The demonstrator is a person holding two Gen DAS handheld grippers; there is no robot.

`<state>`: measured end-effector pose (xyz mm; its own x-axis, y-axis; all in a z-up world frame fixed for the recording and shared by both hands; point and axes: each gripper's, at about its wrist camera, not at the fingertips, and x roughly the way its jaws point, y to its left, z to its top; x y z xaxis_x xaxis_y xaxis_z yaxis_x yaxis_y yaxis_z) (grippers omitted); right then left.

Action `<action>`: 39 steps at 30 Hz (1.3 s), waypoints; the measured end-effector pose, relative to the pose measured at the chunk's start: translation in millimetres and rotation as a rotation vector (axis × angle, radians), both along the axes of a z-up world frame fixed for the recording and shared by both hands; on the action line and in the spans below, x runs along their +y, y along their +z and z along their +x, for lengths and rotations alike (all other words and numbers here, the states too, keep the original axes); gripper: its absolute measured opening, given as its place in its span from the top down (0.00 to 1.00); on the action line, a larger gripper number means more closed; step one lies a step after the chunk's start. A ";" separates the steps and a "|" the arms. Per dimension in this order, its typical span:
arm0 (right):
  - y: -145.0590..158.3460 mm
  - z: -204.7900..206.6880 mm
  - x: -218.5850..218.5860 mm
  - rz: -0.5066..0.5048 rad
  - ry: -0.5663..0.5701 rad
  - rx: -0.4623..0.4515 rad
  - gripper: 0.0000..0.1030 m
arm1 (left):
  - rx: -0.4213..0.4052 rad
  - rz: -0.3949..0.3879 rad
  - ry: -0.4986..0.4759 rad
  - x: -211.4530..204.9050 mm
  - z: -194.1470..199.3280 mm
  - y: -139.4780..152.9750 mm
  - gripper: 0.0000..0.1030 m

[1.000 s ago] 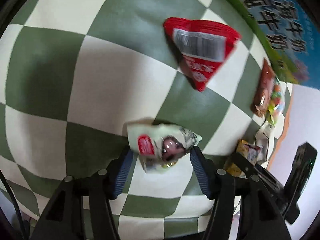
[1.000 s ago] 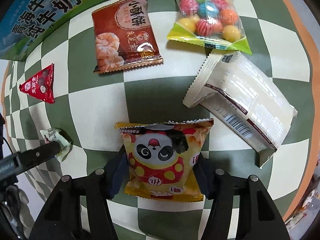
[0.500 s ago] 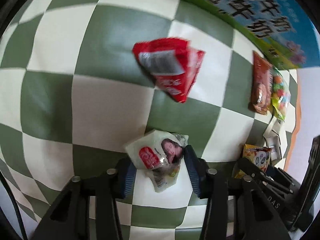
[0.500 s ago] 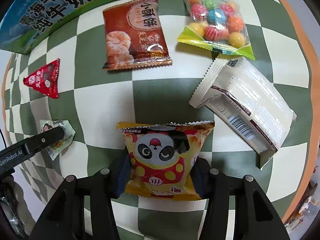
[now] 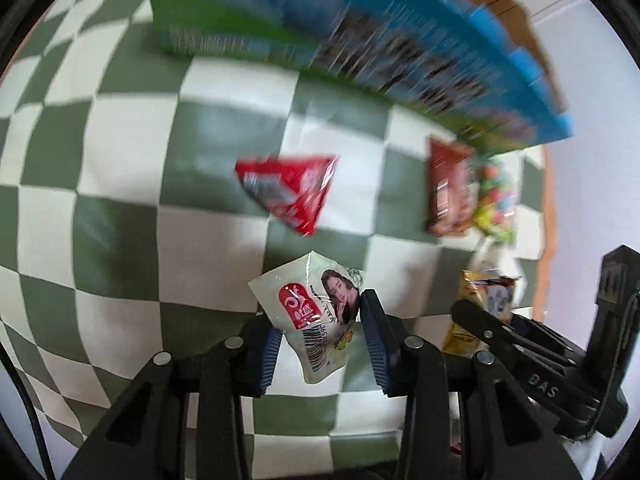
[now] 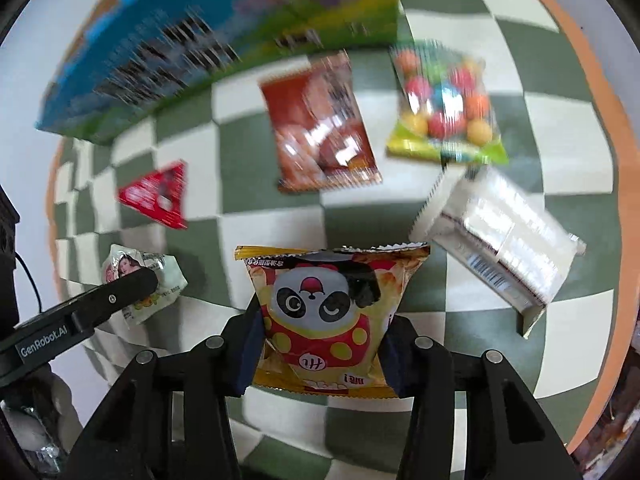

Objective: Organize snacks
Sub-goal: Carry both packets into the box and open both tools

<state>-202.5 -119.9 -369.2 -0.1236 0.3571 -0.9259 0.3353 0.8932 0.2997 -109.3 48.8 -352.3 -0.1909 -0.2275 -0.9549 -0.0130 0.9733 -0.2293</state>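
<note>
Both views are smeared by motion: the print on the blue and green carton (image 5: 360, 40) far ahead of both claws cannot be read, and the far packets are soft-edged. In the left wrist view the lower end of the small white packet (image 5: 316, 312) hangs down between the fingers, and the right claw's black arm covers part of the yellow panda bag (image 5: 486, 300). The left claw (image 5: 320, 334) is clenched on the small white packet, its blue pads pressed to both sides, the packet's printed face poking forward past the tips. The right claw (image 6: 322, 334) grasps the yellow panda bag by its lower sides, most of the bag standing out ahead of the fingers. Ahead of the left claw lies the red triangular packet (image 5: 292, 192), apart from it; ahead of the right claw lie the red-brown packet (image 6: 320, 124) and the bag of coloured balls (image 6: 444, 104), with the white pack (image 6: 500, 240) ahead to its right. The checkered counter (image 5: 120, 152) shows bare squares left of the left claw; its orange edge (image 6: 608, 160) curves along the right claw's right.
</note>
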 end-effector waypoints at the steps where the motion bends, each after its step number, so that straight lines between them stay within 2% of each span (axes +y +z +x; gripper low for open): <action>1: 9.4 5.5 -2.4 0.011 -0.008 -0.021 0.50 | -0.017 -0.022 0.001 -0.4 5.3 14.5 0.66; 6: 59.9 47.9 -18.4 0.039 -0.039 -0.161 0.50 | -0.139 -0.093 -0.017 0.7 44.2 78.1 0.66; 9: 88.0 82.1 -31.2 0.049 -0.053 -0.238 0.50 | -0.200 -0.112 -0.030 -9.3 69.4 93.0 0.66; 12: 109.1 119.6 -41.7 0.024 -0.044 -0.309 0.50 | -0.263 -0.078 -0.056 -14.7 101.7 102.7 0.66; 15: 116.8 164.1 -51.2 -0.052 -0.003 -0.376 0.50 | -0.287 -0.003 -0.088 -21.5 133.6 93.1 0.66; 17: 112.2 194.3 -54.8 -0.097 0.019 -0.385 0.50 | -0.281 0.058 -0.115 -23.9 151.1 77.7 0.66; 21: 82.0 259.5 -57.7 -0.164 0.063 -0.350 0.50 | -0.216 0.149 -0.123 -19.5 186.3 33.8 0.66; 26: 38.9 306.1 -65.0 -0.209 0.086 -0.297 0.49 | -0.155 0.232 -0.122 -16.4 214.1 -8.9 0.65; 27: 29.0 314.4 -66.9 -0.217 0.085 -0.269 0.39 | -0.163 0.246 -0.102 -13.1 219.0 -13.4 0.64; 28: 18.1 320.8 -68.3 -0.236 0.089 -0.245 0.29 | -0.168 0.248 -0.093 -11.8 222.5 -19.1 0.56; 29: 12.2 325.3 -69.7 -0.247 0.090 -0.237 0.16 | -0.166 0.248 -0.088 -10.5 226.4 -25.3 0.50; 30: 5.6 329.4 -71.7 -0.256 0.088 -0.229 0.13 | -0.160 0.246 -0.085 -9.7 229.5 -30.8 0.39; 31: 1.4 331.1 -72.9 -0.249 0.083 -0.222 0.13 | -0.158 0.237 -0.077 -8.3 232.7 -34.7 0.31; 35: -7.3 330.0 -70.9 -0.245 0.084 -0.213 0.09 | -0.188 0.204 -0.058 -6.1 239.3 -36.5 0.19; 36: -7.8 328.8 -69.1 -0.247 0.087 -0.210 0.07 | -0.190 0.198 -0.061 -6.9 240.5 -37.3 0.10; 37: -9.0 326.5 -67.3 -0.249 0.088 -0.205 0.06 | -0.190 0.194 -0.064 -7.6 242.0 -37.8 0.06; 39: -11.8 323.4 -64.8 -0.259 0.093 -0.201 0.06 | -0.193 0.199 -0.071 -9.7 244.2 -38.4 0.04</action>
<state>120.9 -184.7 -381.0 0.0495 0.1023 -0.9935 0.2059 0.9723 0.1103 134.9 39.1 -390.7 -0.0100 -0.0246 -0.9996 0.0821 0.9963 -0.0253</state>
